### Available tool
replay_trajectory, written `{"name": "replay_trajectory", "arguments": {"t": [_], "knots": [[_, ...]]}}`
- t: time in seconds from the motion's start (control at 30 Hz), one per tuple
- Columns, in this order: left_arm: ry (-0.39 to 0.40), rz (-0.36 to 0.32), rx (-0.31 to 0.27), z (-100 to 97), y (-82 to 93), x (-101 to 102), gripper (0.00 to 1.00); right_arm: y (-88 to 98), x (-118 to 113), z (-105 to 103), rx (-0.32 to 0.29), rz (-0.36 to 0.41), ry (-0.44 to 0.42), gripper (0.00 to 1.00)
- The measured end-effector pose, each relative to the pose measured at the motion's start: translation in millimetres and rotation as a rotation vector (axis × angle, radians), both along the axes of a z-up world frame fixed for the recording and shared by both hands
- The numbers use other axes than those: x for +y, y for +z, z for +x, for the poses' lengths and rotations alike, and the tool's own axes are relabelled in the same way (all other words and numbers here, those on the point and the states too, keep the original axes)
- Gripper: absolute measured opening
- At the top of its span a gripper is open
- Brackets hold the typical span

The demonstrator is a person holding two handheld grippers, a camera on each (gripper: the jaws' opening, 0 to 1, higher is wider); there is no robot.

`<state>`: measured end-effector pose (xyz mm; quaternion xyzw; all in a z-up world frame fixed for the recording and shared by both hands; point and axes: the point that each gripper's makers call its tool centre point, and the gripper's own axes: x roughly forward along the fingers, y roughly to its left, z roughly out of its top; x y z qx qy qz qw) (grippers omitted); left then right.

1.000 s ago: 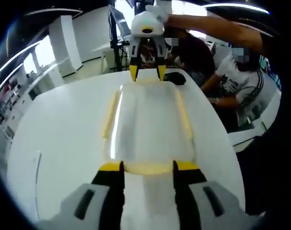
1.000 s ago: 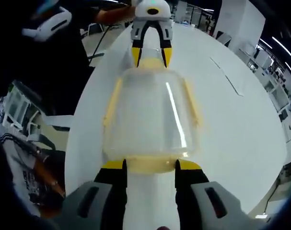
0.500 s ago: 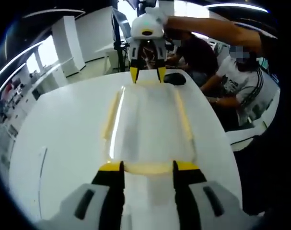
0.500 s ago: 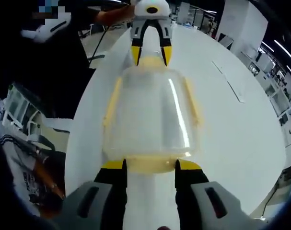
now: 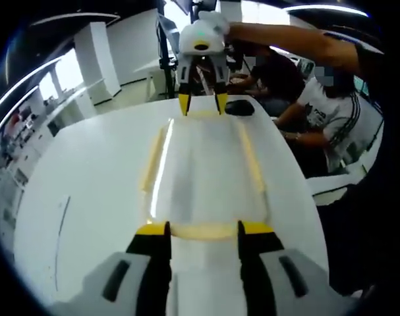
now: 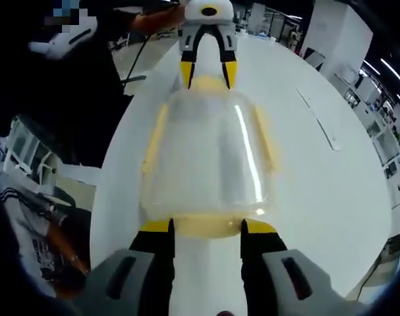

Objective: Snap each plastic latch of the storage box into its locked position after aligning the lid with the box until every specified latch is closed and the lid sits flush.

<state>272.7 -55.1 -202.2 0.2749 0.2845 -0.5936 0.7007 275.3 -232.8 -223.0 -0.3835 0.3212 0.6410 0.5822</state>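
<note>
A: Where's the box?

B: The translucent plastic storage box with pale yellow latches [image 5: 203, 174] lies lengthwise on the white round-edged table [image 5: 87, 197], between the two grippers. Its clear lid [image 6: 206, 155] is on top; a streak of light runs along it. Contents: cannot tell, the plastic is too milky and glary to see through.

A: Latches?

B: Long yellow latch strips run down both long sides [image 6: 153, 141], lying flat against the walls as far as I can tell. Each short end has a yellow end latch [image 5: 203, 230], and that's where the grippers are.

A: Left gripper?

B: The left gripper [image 5: 203, 227], black with yellow tips, has its jaws spread apart, one at each side of the near end latch, tips touching or just at the box's edge. It grips nothing. In the right gripper view it stands at the far end [image 6: 207, 72], a white body with yellow tips straddling that same latch.

A: Right gripper?

B: Same posture. The right gripper [image 6: 206, 227] has parted jaws flanking the yellow latch at its end, nothing clamped. From the left gripper view it is at the far end [image 5: 201, 104], held from above by the person's arm [image 5: 285, 36].

A: Anything else?

B: A small black object [image 5: 240, 107] sits on the table beside the far end. Seated people [image 5: 318, 105] behind the table edge.
</note>
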Motion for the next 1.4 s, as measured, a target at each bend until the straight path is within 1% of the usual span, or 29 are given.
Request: {"name": "replay_trajectory", "arguments": {"t": [0.33,0.37,0.4,0.47,0.57,0.73,0.9,1.03,1.2,1.4], "knots": [[0.024,-0.005,-0.005,-4.4,6.6,16.4,0.38,5.8,10.8,9.3,-0.007,0.007,0.015,0.37],[0.023,0.002,-0.013,-5.7,7.1,19.2,0.38,6.6,12.6,10.5,-0.006,0.010,0.018,0.37],[0.023,0.001,-0.027,-2.7,9.4,21.3,0.38,6.7,13.8,11.8,-0.007,0.009,0.019,0.37],[0.028,0.002,-0.031,-2.7,12.2,24.2,0.38,7.7,16.7,12.5,-0.010,0.011,0.021,0.37],[0.036,-0.004,-0.024,-3.6,15.6,30.5,0.38,8.2,23.0,12.6,-0.003,0.014,0.024,0.36],[0.047,0.002,-0.021,-5.3,13.8,40.3,0.38,9.6,33.1,15.0,-0.010,0.019,0.033,0.36],[0.054,-0.002,-0.017,-7.7,15.8,51.5,0.38,10.0,45.7,11.9,-0.007,0.021,0.042,0.36],[0.064,-0.007,-0.022,-4.7,19.6,62.7,0.38,10.5,56.9,10.0,-0.003,0.026,0.040,0.36],[0.072,-0.006,-0.016,-8.8,17.1,71.3,0.38,10.7,68.4,8.3,0.001,0.023,0.048,0.36],[0.089,-0.005,-0.005,-14.1,16.9,87.5,0.38,10.3,82.1,4.4,0.002,0.027,0.059,0.36]]}}
